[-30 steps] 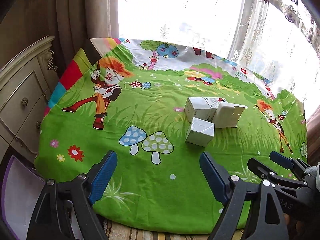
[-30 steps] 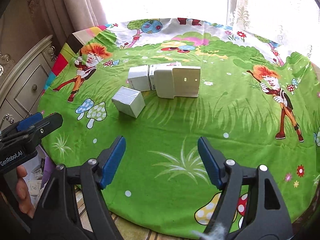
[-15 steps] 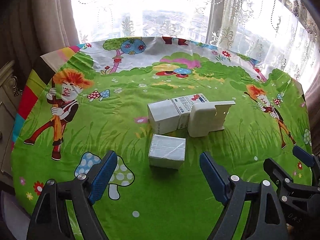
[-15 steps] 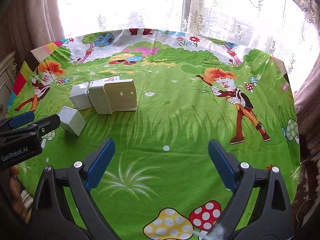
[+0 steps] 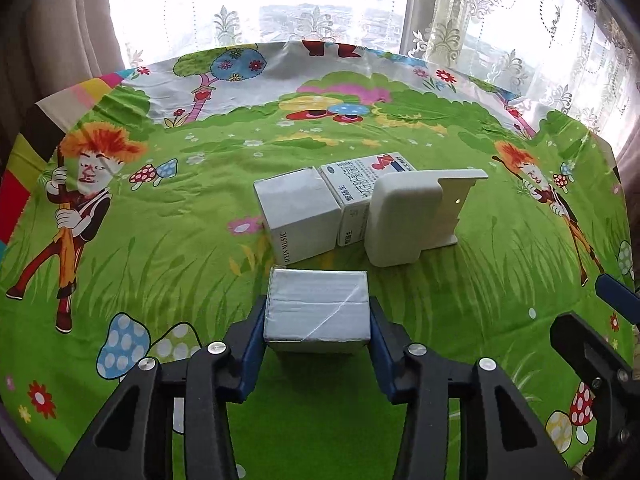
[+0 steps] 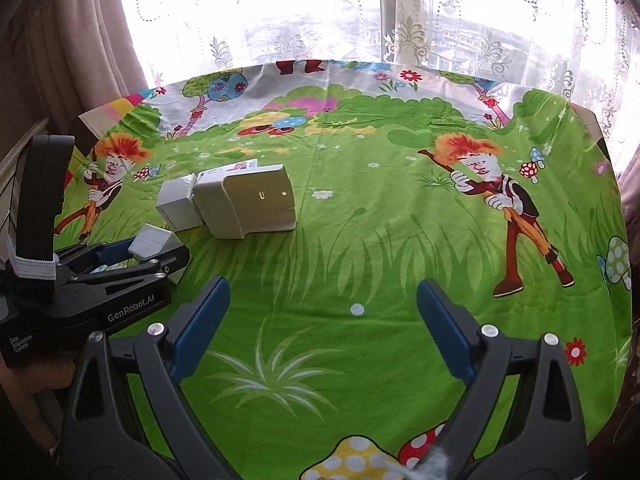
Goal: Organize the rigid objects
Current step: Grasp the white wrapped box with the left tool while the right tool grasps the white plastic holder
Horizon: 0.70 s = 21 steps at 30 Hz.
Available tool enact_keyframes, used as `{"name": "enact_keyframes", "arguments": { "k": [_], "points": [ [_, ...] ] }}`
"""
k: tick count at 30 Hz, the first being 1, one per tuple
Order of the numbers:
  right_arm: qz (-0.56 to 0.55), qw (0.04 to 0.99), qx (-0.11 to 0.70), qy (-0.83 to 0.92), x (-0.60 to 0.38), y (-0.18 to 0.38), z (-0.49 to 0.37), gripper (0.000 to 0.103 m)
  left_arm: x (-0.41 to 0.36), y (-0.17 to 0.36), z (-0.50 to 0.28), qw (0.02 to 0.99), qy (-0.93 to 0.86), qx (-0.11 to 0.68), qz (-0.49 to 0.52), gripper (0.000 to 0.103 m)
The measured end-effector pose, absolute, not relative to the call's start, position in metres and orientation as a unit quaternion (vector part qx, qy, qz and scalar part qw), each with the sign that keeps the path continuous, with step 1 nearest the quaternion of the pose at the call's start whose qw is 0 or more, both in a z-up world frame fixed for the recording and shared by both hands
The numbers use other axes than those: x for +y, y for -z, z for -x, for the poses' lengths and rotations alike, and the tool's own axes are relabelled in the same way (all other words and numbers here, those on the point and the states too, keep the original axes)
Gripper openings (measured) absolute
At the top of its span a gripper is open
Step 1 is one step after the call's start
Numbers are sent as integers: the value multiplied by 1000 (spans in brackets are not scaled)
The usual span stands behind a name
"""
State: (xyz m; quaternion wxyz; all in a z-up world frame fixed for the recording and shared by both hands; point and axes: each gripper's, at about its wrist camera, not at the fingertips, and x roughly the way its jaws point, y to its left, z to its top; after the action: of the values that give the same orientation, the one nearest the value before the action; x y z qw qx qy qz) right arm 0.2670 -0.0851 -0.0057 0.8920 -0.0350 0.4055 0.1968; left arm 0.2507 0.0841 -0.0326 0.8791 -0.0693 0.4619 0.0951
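A green cartoon-print tablecloth (image 5: pixel 160 240) covers the table, with lace curtains (image 6: pixel 460 20) at the far side. The right gripper (image 6: pixel 322 312) hangs above the near middle of the cloth, its blue-padded jaws spread wide with nothing between them. The left gripper (image 5: pixel 318 332) sits at the near centre of its own view, its blue pads (image 5: pixel 253 340) pressed against both sides of a small taped grey box (image 5: pixel 317 310), which rests on the cloth just near of a row of three items. In that row, a white moulded plastic holder (image 5: pixel 408 216) stands at the right, a printed carton (image 5: pixel 356 192) in the middle and a plain white box (image 5: pixel 298 214) at the left, all touching side by side
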Motion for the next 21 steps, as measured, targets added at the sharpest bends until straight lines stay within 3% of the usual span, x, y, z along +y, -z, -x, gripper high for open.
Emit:
{"name": "enact_keyframes", "arguments": {
  "k": [21],
  "points": [
    [91,871,415,-246,3,30,-320,97,119,35,-202,883,-143,420,155,46]
  ]
}}
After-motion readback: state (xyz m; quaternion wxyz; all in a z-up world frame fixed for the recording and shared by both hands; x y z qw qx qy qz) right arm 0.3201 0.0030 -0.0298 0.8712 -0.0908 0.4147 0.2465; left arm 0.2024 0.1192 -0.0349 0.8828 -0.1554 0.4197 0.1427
